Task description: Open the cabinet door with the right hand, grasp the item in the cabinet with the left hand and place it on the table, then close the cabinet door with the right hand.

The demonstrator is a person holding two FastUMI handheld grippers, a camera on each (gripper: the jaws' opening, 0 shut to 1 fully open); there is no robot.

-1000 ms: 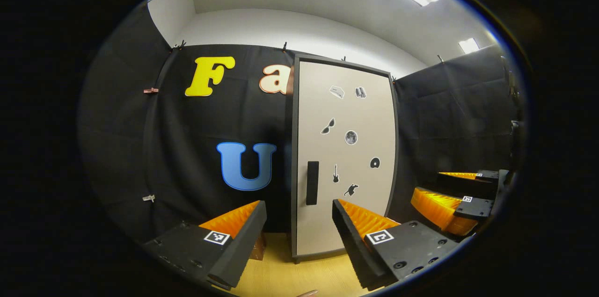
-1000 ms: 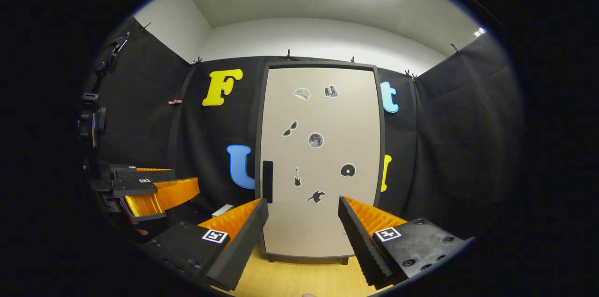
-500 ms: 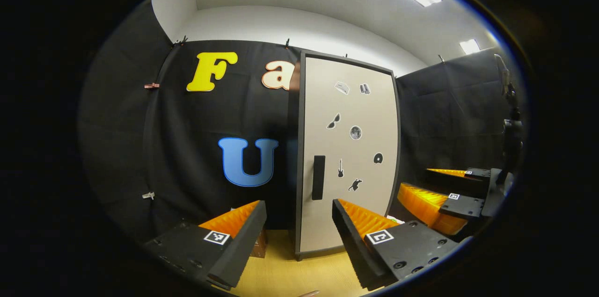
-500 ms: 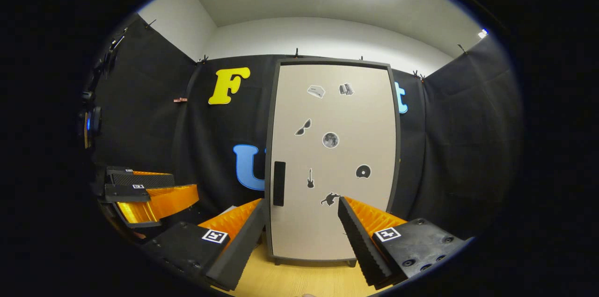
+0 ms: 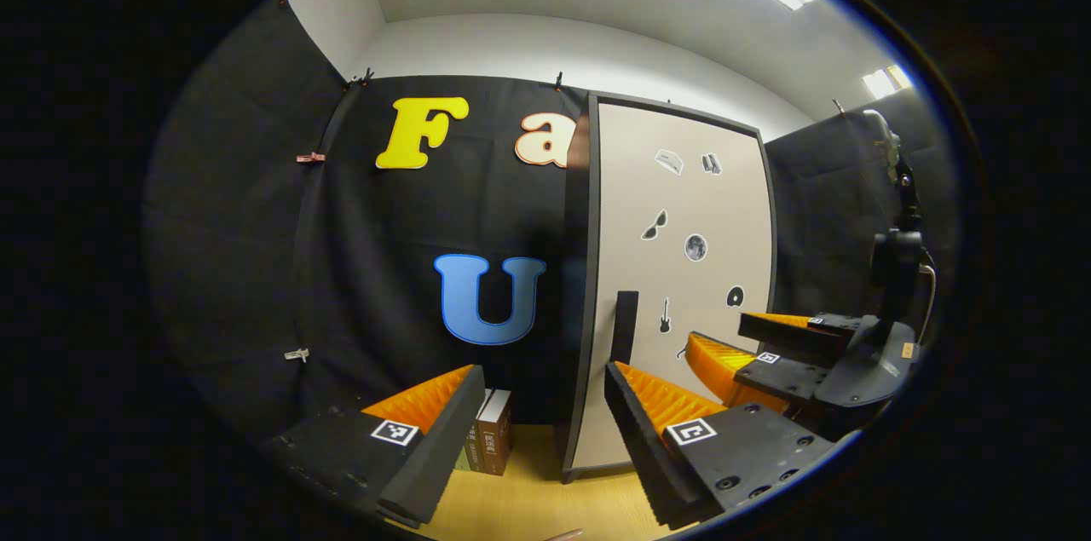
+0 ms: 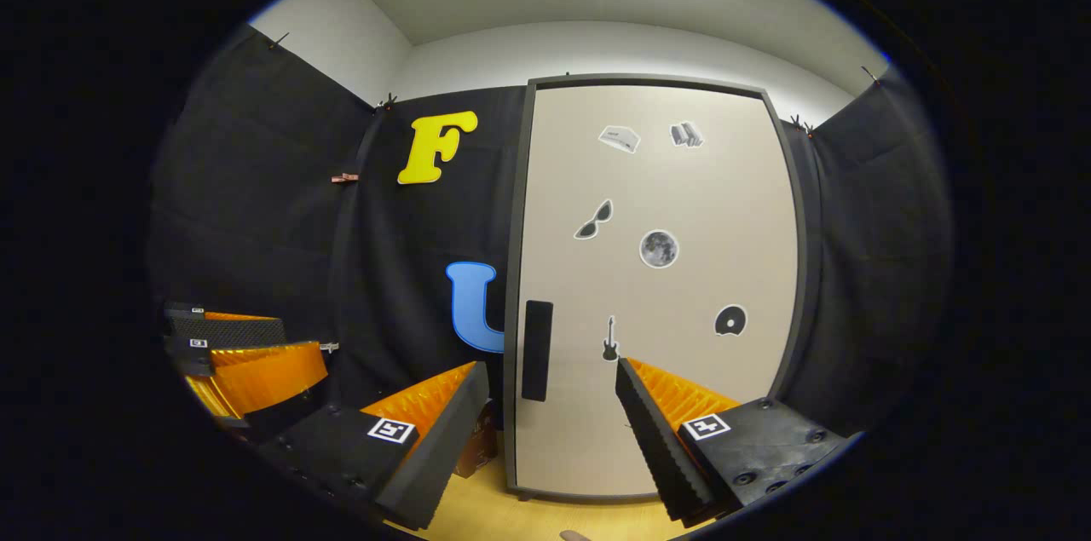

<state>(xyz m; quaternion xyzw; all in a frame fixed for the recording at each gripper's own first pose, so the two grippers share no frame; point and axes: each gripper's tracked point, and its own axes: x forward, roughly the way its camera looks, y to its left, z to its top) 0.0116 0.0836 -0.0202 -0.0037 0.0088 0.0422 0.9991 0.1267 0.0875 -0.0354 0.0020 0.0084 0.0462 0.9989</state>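
While shut, beige cabinet door [image 6: 656,285], black handle [image 6: 537,350].

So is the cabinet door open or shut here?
Shut: the cabinet door sits flush in its dark frame, and the right gripper is short of the handle.

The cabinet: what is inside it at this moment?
Its contents are hidden: the cabinet door is closed, with the handle untouched. Only stickers on the door show, and some books stand outside, beside the cabinet on the table.
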